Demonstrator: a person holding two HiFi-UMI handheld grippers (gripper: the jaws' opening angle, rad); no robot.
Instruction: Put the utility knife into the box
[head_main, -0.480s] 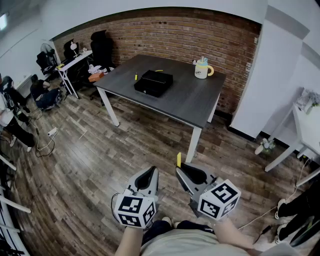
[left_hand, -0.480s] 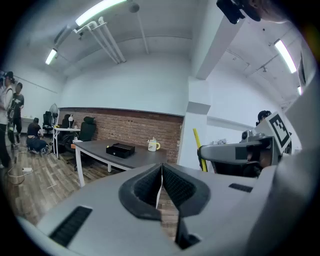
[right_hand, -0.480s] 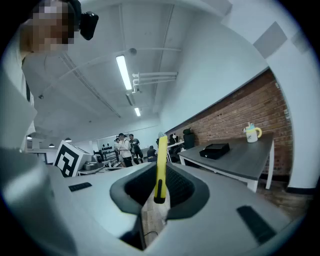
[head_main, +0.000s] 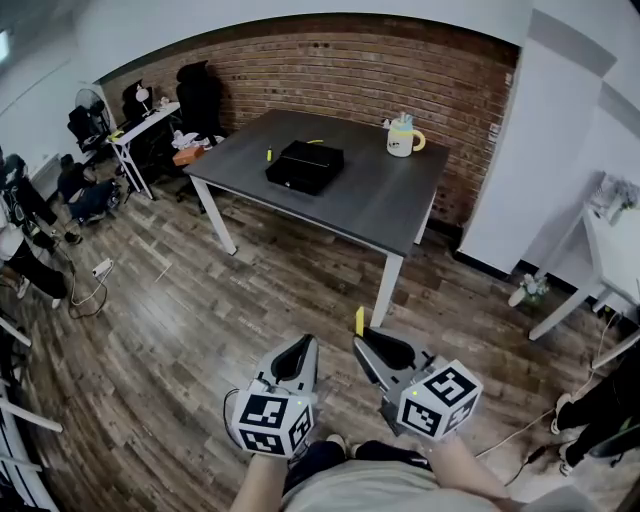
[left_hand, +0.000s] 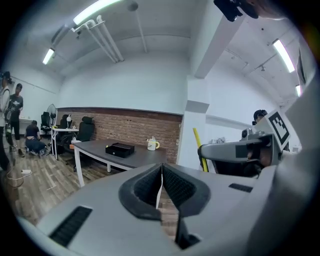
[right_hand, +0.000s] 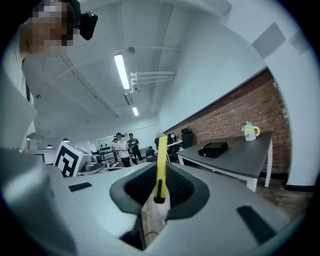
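seen from the head view, a person stood on a wood-plank floor (head_main: 200, 330), holding a two-jaw tool in each hand low in the frame. the left gripper (head_main: 300, 346) had its fingers (left_hand: 142, 186) pressed together with nothing between them. the right gripper (head_main: 363, 346), just beside it, had its fingers (right_hand: 184, 189) clamped on a yellow utility knife (head_main: 359, 320), which stuck up out of the tips, with a black part at its lower end showing in the right gripper view. both tools pointed roughly level toward a dark grey counter (head_main: 385, 195) well ahead, set near a red brick wall (head_main: 330, 70). a black box (head_main: 305, 165) lay on the left part of the counter, well apart from the knife. a pale mug (head_main: 402, 138) with a yellow handle stood near the counter's far right corner. two small yellow items (head_main: 269, 155) lay near the box, too small to identify. black office chairs (head_main: 203, 95) stood beyond the counter at the left.
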